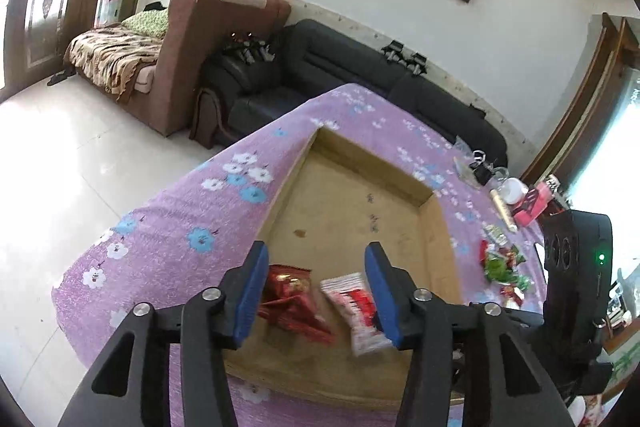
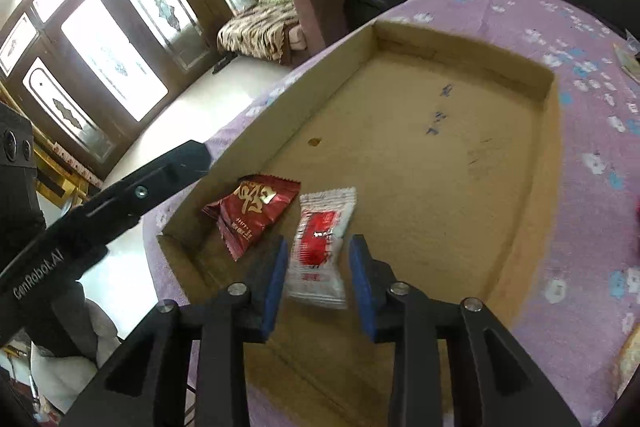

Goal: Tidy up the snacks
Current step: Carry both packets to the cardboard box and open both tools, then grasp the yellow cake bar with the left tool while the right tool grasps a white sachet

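Observation:
A shallow cardboard box (image 1: 436,223) (image 2: 548,163) lies on the purple flowered tablecloth. A red snack packet (image 1: 292,299) (image 2: 252,211) and a white-and-red packet (image 1: 356,311) (image 2: 320,251) lie in its near corner. My left gripper (image 1: 316,291) is open above the two packets and holds nothing. My right gripper (image 2: 318,281) is open, its blue pads (image 2: 276,283) on either side of the white-and-red packet without closing on it. The left gripper's arm (image 2: 120,195) shows at the left of the right wrist view.
A pile of loose green and red snacks (image 1: 504,267) lies on the cloth right of the box, with a rolling pin, pink box and clutter (image 1: 516,199) behind. The right gripper's body (image 1: 576,267) is beside them. Sofas (image 1: 320,67) stand beyond the table.

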The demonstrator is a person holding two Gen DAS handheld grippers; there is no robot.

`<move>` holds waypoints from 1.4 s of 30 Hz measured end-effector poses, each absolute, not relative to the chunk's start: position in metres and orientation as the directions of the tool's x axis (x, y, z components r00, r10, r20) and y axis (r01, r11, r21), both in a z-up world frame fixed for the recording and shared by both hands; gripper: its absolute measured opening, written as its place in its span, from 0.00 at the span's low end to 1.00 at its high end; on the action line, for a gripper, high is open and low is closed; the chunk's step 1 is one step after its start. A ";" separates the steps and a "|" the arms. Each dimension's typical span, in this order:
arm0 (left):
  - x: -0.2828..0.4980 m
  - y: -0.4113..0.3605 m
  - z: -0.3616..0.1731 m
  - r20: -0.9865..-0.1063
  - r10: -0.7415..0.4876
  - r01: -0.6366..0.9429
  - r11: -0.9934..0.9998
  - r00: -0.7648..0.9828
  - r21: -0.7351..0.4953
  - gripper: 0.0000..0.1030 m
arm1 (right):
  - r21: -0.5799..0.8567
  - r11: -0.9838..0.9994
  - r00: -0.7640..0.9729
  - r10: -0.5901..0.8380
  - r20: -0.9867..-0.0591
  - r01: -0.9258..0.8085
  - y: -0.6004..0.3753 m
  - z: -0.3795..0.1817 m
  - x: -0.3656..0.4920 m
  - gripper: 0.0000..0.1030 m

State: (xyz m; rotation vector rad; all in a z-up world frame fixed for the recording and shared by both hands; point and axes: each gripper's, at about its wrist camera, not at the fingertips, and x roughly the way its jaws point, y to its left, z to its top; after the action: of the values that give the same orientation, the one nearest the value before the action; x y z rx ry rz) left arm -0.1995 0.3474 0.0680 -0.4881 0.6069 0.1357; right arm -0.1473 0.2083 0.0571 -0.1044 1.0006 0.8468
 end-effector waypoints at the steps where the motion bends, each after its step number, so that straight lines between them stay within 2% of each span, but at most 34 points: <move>1: -0.201 0.343 0.072 -0.569 -0.023 -0.252 0.881 0.822 -0.400 0.55 | 0.289 0.688 0.272 0.584 -0.765 -0.665 0.201 0.062 -0.147 0.32; 4: -0.202 0.331 0.084 -0.546 -0.042 -0.212 0.895 0.837 -0.393 0.59 | 0.286 0.712 0.342 0.598 -0.725 -0.641 0.164 0.081 -0.146 0.38; 9: -0.204 0.304 0.102 -0.506 -0.087 -0.130 0.917 0.858 -0.378 0.76 | 0.260 0.811 0.523 0.547 -0.654 -0.524 0.059 0.114 -0.134 0.51; 14: -0.188 0.263 0.104 -0.522 -0.163 -0.036 0.936 0.837 -0.349 0.77 | 0.214 0.920 0.630 0.381 -0.677 -0.328 -0.052 0.111 -0.114 0.51; 17: -0.177 0.237 0.100 -0.542 -0.209 0.016 0.941 0.814 -0.339 0.77 | 0.257 0.935 0.601 0.355 -0.716 -0.246 -0.092 0.092 -0.106 0.51; 24: -0.161 0.183 0.089 -0.603 -0.293 0.114 0.942 0.742 -0.317 0.76 | 0.306 0.911 0.492 0.407 -0.770 -0.275 -0.083 0.049 -0.103 0.51; 30: -0.151 0.160 0.084 -0.629 -0.309 0.138 0.942 0.713 -0.306 0.77 | 0.166 0.950 0.498 0.282 -0.820 -0.265 -0.060 0.032 -0.110 0.51; 32: -0.146 0.151 0.080 -0.641 -0.328 0.157 0.938 0.694 -0.310 0.77 | 0.119 0.952 0.513 0.255 -0.820 -0.284 -0.057 0.031 -0.116 0.48; 33: -0.142 0.145 0.079 -0.647 -0.336 0.171 0.937 0.685 -0.306 0.77 | 0.119 0.950 0.504 0.256 -0.825 -0.289 -0.059 0.032 -0.117 0.34; 34: -0.141 0.141 0.077 -0.651 -0.340 0.180 0.936 0.679 -0.301 0.77 | 0.118 0.951 0.497 0.253 -0.830 -0.288 -0.062 0.032 -0.117 0.26; 42: -0.114 0.080 0.054 -0.714 -0.371 0.301 0.925 0.594 -0.230 0.76 | 0.006 0.985 0.552 0.103 -0.828 -0.175 -0.103 0.035 -0.108 0.26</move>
State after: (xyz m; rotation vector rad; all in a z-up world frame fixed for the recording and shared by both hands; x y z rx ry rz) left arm -0.1144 0.0801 0.0536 -0.0887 0.8490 -0.3911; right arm -0.1084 -0.1026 0.0351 -0.0803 0.9728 0.1644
